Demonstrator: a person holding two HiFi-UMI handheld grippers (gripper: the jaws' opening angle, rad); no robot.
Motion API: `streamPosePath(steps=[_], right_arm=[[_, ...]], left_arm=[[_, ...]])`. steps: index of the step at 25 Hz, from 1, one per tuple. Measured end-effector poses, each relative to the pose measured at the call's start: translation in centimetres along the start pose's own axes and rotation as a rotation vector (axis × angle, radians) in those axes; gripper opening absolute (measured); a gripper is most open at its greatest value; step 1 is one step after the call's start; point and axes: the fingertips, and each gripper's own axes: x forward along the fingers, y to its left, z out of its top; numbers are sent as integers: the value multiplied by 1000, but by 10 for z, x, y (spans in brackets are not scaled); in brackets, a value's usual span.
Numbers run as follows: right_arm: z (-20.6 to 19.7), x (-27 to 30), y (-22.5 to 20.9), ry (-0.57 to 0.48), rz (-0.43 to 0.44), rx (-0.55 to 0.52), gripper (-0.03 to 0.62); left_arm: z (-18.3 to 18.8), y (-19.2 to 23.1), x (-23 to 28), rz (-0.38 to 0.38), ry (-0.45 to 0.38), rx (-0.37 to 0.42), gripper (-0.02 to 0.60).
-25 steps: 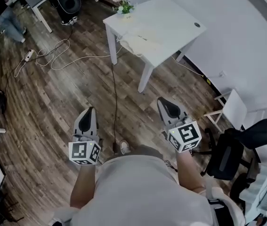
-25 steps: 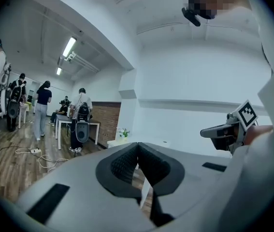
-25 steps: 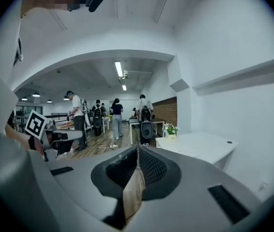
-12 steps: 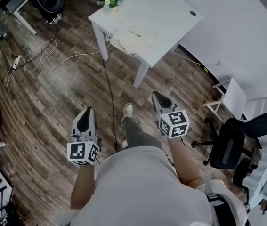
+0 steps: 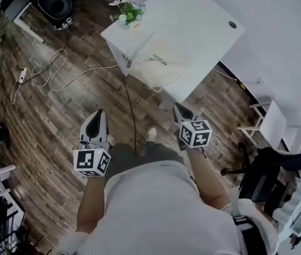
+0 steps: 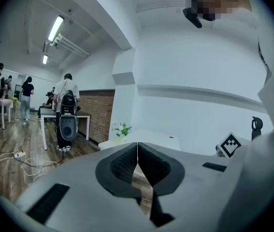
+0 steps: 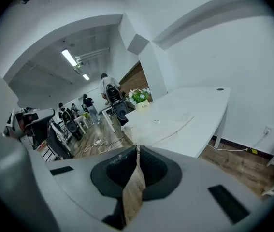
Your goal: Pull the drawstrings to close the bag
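A cream drawstring bag (image 5: 160, 65) lies flat on the white table (image 5: 203, 31), with part of it hanging over the near edge. In the right gripper view the bag (image 7: 168, 124) shows as a pale sheet on the tabletop. My left gripper (image 5: 96, 125) is shut and empty, held over the wooden floor well short of the table. My right gripper (image 5: 180, 112) is shut too, nothing in it, its tip close to the table's near edge. Both point toward the table.
A small potted plant (image 5: 127, 12) stands at the table's left corner. Cables and a power strip (image 5: 22, 76) lie on the floor to the left. A black office chair (image 5: 261, 177) and a white chair (image 5: 275, 126) stand at the right. People stand far off in the left gripper view.
The person has walked toward the table, which now lies much nearer. Both grippers moved forward with the body and stayed shut.
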Motion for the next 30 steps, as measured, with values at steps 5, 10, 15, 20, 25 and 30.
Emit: streamPosePath(steps=[5, 10, 15, 20, 25, 30], right_arm=[[14, 31, -13, 23, -53, 16, 41], [16, 55, -29, 25, -142, 92, 43], [5, 86, -26, 56, -212, 251, 43], [-5, 115, -24, 53, -291, 411, 44], [-9, 135, -26, -26, -302, 638, 164], [-22, 150, -34, -83, -308, 741, 164]], left_arm=[[26, 21, 60, -53, -9, 34, 17], [3, 60, 134, -110, 83, 44, 18], [-28, 91, 203, -222, 204, 56, 19], [-85, 122, 264, -338, 367, -56, 47], [-140, 125, 327, -442, 523, -199, 125], [-171, 120, 359, -529, 598, -329, 168]])
